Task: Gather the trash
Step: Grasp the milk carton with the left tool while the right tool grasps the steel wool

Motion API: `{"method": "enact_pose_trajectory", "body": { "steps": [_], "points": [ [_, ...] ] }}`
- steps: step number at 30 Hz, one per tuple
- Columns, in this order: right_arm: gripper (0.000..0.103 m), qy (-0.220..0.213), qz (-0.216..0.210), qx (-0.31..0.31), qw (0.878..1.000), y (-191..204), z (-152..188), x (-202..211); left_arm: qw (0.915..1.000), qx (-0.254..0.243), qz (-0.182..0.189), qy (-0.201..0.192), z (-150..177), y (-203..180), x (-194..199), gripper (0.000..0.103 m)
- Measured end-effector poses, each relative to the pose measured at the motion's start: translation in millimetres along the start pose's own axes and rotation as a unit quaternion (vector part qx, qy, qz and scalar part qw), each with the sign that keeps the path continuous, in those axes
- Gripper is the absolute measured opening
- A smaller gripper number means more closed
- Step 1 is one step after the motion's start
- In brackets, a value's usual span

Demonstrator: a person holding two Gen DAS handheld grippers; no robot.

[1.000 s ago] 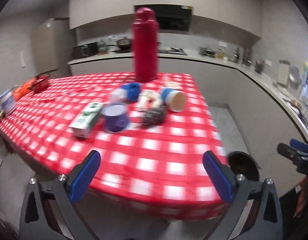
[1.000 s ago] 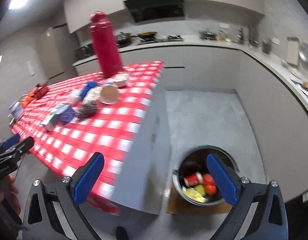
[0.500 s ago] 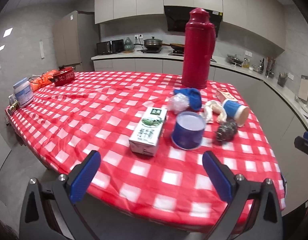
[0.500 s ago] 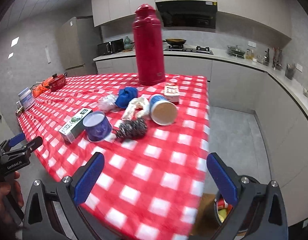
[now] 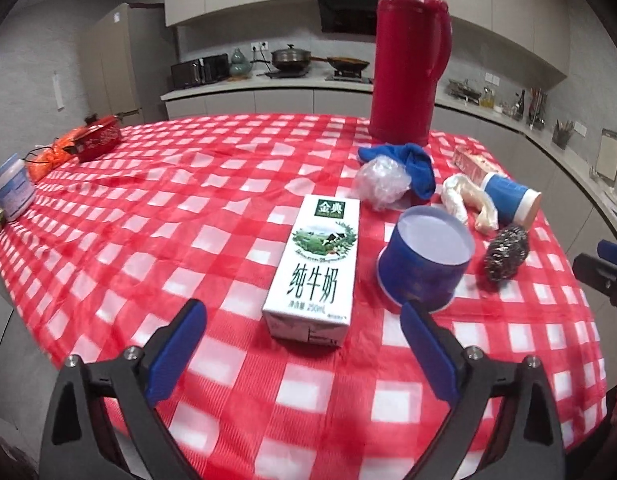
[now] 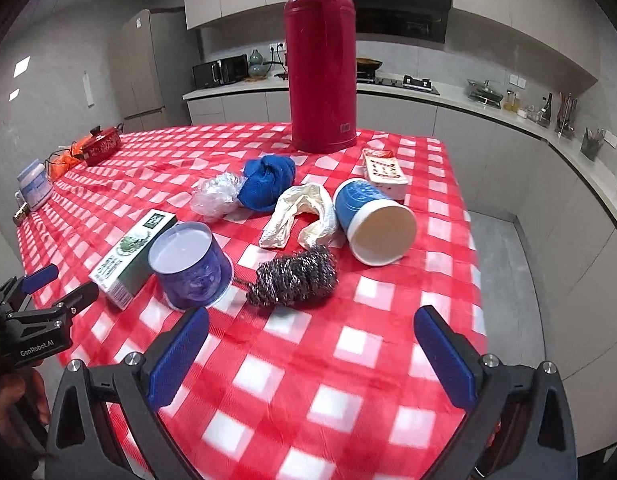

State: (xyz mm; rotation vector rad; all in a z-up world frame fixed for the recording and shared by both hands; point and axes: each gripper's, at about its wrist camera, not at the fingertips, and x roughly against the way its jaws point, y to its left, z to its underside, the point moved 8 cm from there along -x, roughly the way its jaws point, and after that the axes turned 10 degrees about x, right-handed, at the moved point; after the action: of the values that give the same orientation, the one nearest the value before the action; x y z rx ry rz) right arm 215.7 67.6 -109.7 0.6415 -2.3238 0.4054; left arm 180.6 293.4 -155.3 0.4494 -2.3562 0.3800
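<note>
On the red-checked tablecloth (image 5: 148,240) a white milk carton (image 5: 314,264) lies just ahead of my left gripper (image 5: 302,309), in line with its gap. Its jaws are closing, and the pads touch nothing. Right of the carton stands an upturned blue paper cup (image 5: 422,260). My right gripper (image 6: 311,315) is open and empty, a little short of a steel scourer (image 6: 294,276). Behind the scourer lie a crumpled white paper (image 6: 300,216), a tipped blue cup (image 6: 372,224), a clear plastic wad (image 6: 216,198) and a blue cloth (image 6: 268,184).
A tall red thermos (image 6: 322,60) stands at the table's far side, with a small red-and-white box (image 6: 384,170) to its right. A red pot (image 5: 98,142) and a white jar (image 5: 12,192) sit at the far left. The table's right edge (image 6: 468,240) drops to the floor.
Both views have swung from the floor and the bin onto the table. Both grippers have come closer to the trash. The carton now lies right before the left fingers.
</note>
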Motion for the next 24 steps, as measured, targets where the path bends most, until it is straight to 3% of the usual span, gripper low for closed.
{"method": "enact_pose_trajectory", "body": {
  "steps": [5,19,21,23,24],
  "points": [
    [0.095,0.022,-0.004,0.003,1.000,3.7,-5.4,-35.6,0.9998,-0.004,0.008,0.018,-5.0,-2.8,-24.6,0.090],
    [0.094,0.074,-0.014,0.003,0.997,10.7,-4.9,-100.7,0.9981,-0.001,0.027,0.056,-7.6,-5.3,-60.4,0.078],
    [0.081,0.079,-0.015,0.000,0.997,10.1,-2.8,-105.0,0.9977,-0.001,0.029,0.061,-6.3,-5.0,-63.5,0.074],
    [0.071,0.082,-0.026,-0.009,0.996,10.6,-0.5,-107.3,0.9972,-0.001,0.032,0.067,-4.7,-5.4,-66.1,0.062],
    [0.068,0.082,-0.026,-0.011,0.996,10.3,0.0,-107.6,0.9969,-0.001,0.037,0.069,-4.3,-6.1,-66.7,0.062]
  ]
}}
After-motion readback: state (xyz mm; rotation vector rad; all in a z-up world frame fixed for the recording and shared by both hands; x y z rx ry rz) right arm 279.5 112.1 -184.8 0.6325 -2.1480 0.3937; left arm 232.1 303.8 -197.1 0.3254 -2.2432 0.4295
